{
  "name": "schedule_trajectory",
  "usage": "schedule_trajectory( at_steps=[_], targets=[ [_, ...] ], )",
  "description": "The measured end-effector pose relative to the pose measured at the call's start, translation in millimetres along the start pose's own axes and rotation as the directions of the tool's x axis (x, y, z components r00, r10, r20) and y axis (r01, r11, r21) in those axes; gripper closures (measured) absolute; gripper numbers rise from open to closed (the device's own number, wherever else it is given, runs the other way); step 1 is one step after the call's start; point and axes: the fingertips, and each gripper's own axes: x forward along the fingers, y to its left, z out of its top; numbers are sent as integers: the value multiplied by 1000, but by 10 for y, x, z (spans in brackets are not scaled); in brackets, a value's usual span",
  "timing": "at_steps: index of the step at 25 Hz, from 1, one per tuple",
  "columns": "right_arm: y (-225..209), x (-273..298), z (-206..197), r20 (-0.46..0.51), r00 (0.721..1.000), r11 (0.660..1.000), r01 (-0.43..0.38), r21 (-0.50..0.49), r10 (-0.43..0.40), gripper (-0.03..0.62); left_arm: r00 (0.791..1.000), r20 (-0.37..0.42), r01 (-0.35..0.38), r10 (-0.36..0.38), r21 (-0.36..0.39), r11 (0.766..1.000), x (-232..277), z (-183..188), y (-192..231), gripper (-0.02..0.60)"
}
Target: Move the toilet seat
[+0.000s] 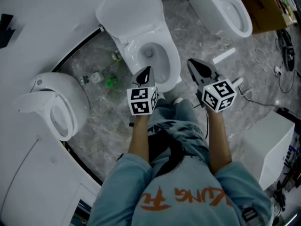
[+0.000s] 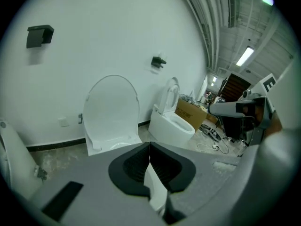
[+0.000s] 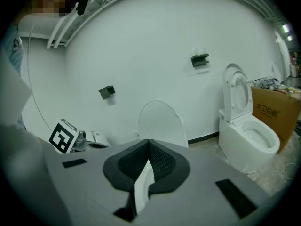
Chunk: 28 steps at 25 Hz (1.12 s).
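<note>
The middle toilet (image 1: 153, 55) stands against the curved white wall with its white seat and lid (image 1: 127, 8) raised upright. In the left gripper view the raised seat and lid (image 2: 113, 109) face me, and in the right gripper view the seat and lid (image 3: 160, 124) show just beyond the jaws. My left gripper (image 1: 144, 75) hovers above the bowl's front rim, shut and empty. My right gripper (image 1: 199, 68) hangs to the right of the bowl, also shut with nothing in it. Neither touches the toilet. The left gripper (image 2: 149, 147) and the right gripper (image 3: 148, 144) each show their jaws pressed together.
A second toilet (image 1: 51, 102) sits at the left and a third toilet (image 1: 225, 8) at the upper right, beside a cardboard box (image 1: 263, 4). A white cabinet (image 1: 273, 140) stands at the right. Cables (image 1: 282, 69) and small green litter (image 1: 111, 82) lie on the marbled floor.
</note>
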Motion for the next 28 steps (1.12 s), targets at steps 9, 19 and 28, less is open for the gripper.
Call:
schedule_trajectory(
  at_steps=[9, 19, 28],
  targets=[
    [-146, 670, -1114, -195, 973, 992, -114, 48, 121, 594, 977, -215, 5, -11, -28, 1000, 396, -1247, 98, 578],
    [-270, 1078, -2219, -360, 893, 963, -257, 84, 270, 594, 939, -338, 76, -72, 1, 997, 1014, -2072, 148, 578],
    [-154, 1343, -3052, -449, 797, 912, -383, 143, 405, 579, 894, -425, 193, -141, 82, 978, 1339, -2710, 115, 578]
  ],
)
